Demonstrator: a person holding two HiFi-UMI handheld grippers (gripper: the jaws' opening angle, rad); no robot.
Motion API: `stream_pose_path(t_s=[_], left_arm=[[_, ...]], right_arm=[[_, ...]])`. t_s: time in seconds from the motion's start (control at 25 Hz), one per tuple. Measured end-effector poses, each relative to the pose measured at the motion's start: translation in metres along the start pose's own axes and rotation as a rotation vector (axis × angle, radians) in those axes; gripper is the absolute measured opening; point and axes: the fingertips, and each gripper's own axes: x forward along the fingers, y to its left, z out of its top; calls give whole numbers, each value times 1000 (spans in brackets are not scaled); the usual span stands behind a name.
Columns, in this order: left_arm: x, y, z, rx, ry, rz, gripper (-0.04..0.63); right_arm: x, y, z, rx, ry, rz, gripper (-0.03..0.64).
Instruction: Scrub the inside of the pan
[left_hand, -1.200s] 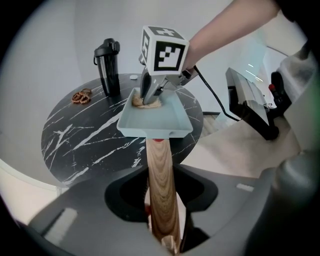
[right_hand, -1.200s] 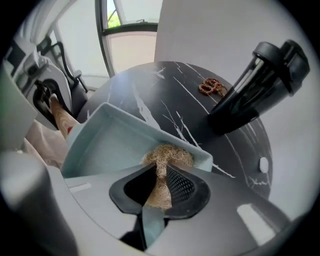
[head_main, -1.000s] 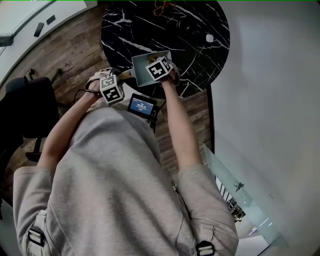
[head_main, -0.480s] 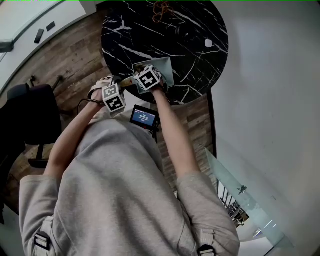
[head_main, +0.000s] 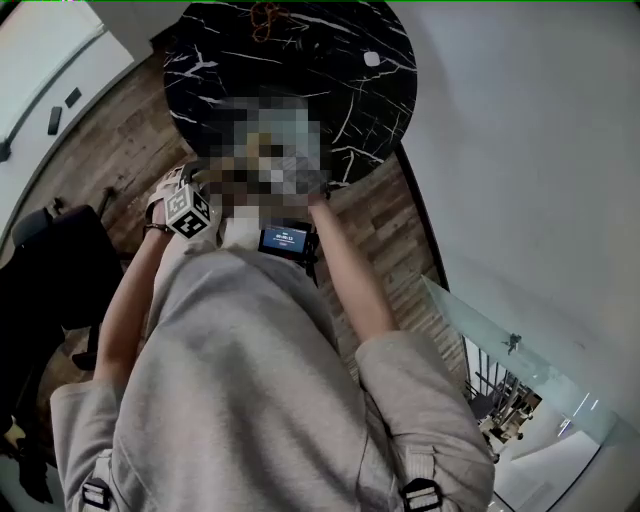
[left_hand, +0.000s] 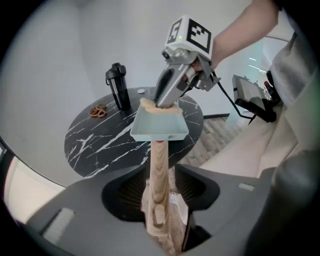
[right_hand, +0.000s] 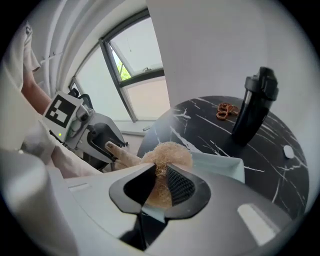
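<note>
- While the pan hangs over the near edge of the black marble table, not resting on it, you carry it w/ the L gripper. Its jaws have just been opening, but the wooden handle sits between them and the pads look to be on it. I judge a light hold, not a release.
- The handle's long axis runs straight out from the L jaws. The pale square pan is at its far end, open side up.
- L pose: aimed steeply down, hand just in front of your chest.
- R gripper is clamped on the tan fibre scrubber, jaws narrow.
- Key relation: the scrubber sits at the pan's far rim, so the pan floor lies below it and back toward the L gripper, along the handle line. The R hand is nearer the inside. Whether the fibres touch the floor can't be told.
- R pose: slants down from upper right, forearm raised behind it.
- Next, prob.: firm up the L hold, then stroke along that axis.
</note>
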Motion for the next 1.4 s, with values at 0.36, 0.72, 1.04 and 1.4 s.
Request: stream_pose_path(t_s=[0.36,0.72,1.04,1.4], left_arm=[[-80,-44,62,-43,-190,101,178],[-163,-131,121,-120,-477,188,135],[-233,-171,127,-131,-645,213,97],[-319,-159,108,-50,-816,218,75]], right_arm=[[-128,38,-1,75,-372,-106,87],[-228,100,-49,151,-615,-204,89],[-293,168,-54,113,-768,-334,89],[-344,254,9,-13,-860,-493,89]])
